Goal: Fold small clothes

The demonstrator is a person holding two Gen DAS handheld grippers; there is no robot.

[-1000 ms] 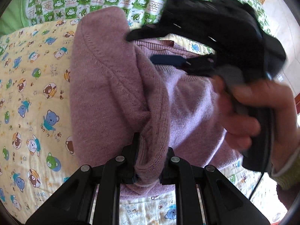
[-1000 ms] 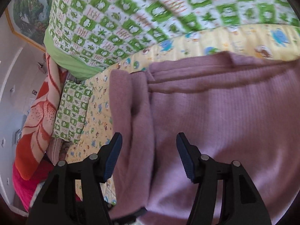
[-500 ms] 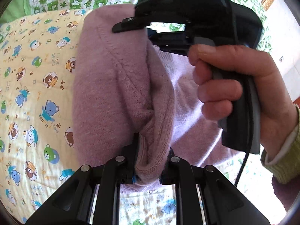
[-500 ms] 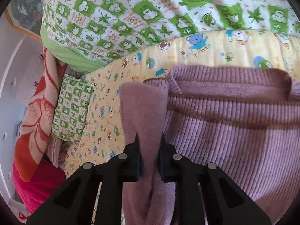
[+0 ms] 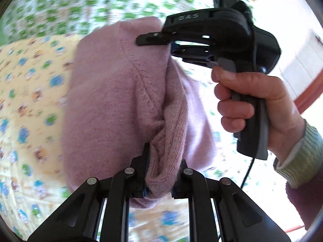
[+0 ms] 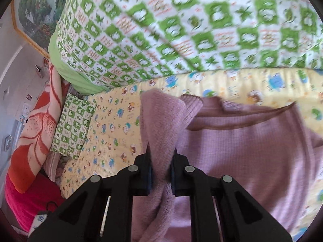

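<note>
Mauve-pink knit sweater [image 6: 252,153], plain all over, lies on a pale yellow sheet [image 6: 113,133] dotted with blue, green and brown cartoon animals. Beyond the sweater, a green-and-white checked quilt [image 6: 181,36]; left of it, an orange-and-cream floral blanket [image 6: 36,129]. Both grippers black.

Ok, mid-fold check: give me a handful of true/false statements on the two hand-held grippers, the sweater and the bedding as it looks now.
1. The left hand-held gripper is shut on a bunched fold of the pink sweater. True.
2. The right hand-held gripper hangs open above the sweater. False: it has just closed on a sweater edge.
3. The sweater is blue. False: it is pink-mauve knit.
4. The cartoon-animal quilt under the sweater is yellow. True.
5. A person's hand holds the right gripper's handle, seen from the left wrist. True.
</note>
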